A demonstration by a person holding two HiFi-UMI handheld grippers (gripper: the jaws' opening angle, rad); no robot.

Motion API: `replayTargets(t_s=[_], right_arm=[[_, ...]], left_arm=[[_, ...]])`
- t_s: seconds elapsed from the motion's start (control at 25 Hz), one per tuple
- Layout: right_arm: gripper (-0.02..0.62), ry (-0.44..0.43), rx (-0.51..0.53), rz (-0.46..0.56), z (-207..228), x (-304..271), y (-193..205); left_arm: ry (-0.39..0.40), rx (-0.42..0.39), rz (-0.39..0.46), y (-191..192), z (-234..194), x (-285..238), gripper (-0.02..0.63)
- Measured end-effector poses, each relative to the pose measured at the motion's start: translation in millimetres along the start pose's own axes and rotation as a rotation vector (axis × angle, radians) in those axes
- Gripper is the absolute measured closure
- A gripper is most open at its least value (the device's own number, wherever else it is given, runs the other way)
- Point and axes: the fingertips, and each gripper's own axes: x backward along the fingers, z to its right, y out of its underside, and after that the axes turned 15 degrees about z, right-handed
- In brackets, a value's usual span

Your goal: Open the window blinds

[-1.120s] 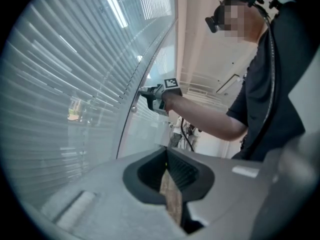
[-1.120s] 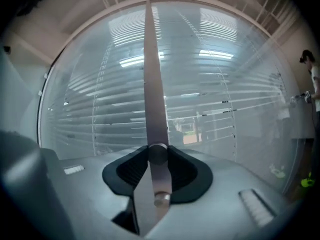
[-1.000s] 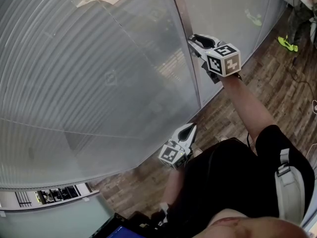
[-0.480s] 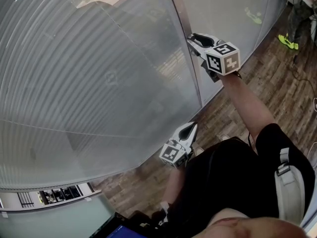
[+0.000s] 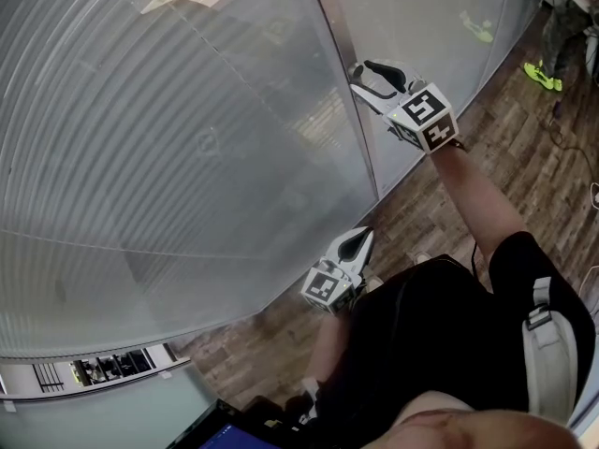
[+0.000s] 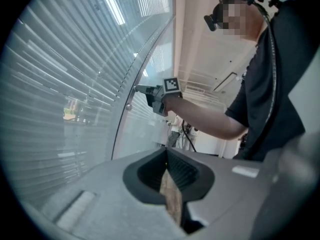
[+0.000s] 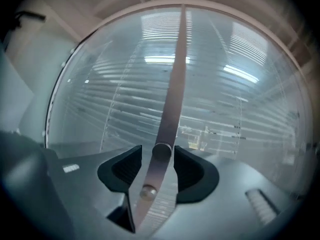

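Grey slatted blinds (image 5: 187,138) hang behind the glass, left of a metal mullion (image 5: 339,36). My right gripper (image 5: 361,69) is held level against that mullion. In the right gripper view a small round knob (image 7: 161,151) on the mullion (image 7: 175,74) sits between the pads of my right gripper (image 7: 156,165). The jaws have just been opening, and a gap shows beside the knob. My left gripper (image 5: 356,241) hangs lower, near the glass, shut and empty. The left gripper view shows my right gripper (image 6: 137,89) at the mullion, past my left gripper (image 6: 170,184).
A second small stud (image 7: 146,191) sits on the mullion just below the knob. Wood plank floor (image 5: 524,157) runs along the glass wall. Someone in bright green shoes (image 5: 543,82) stands far right. A dark screen edge (image 5: 220,428) shows at the bottom left.
My right gripper has rolled at the mullion, its marker cube turning, and its jaws stand wider apart than before. The left gripper has stayed put.
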Motion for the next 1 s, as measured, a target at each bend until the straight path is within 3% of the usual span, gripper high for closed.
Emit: replayTargets(t_s=[0.2, 0.32, 0.6, 1.0], right_arm=[[0.39, -0.126, 0.631, -0.093, -12.5, 2.7, -7.2], [0.39, -0.192, 0.815, -0.123, -15.6, 3.5, 0.6], [0.391, -0.216, 0.995, -0.143, -14.4, -1.4, 8.0], [0.41, -0.222, 1.036, -0.142, -14.2, -11.1, 13.4]], left_arm=[[0.014, -0.011, -0.007, 0.8, 4.4, -9.2, 0.604], [0.011, -0.012, -0.006, -3.0, 8.0, -13.6, 0.604], [-0.014, -0.004, -0.009, 0.1, 7.4, -10.9, 0.604], [-0.044, -0.022, -0.007, 4.5, -0.8, -1.6, 0.604]])
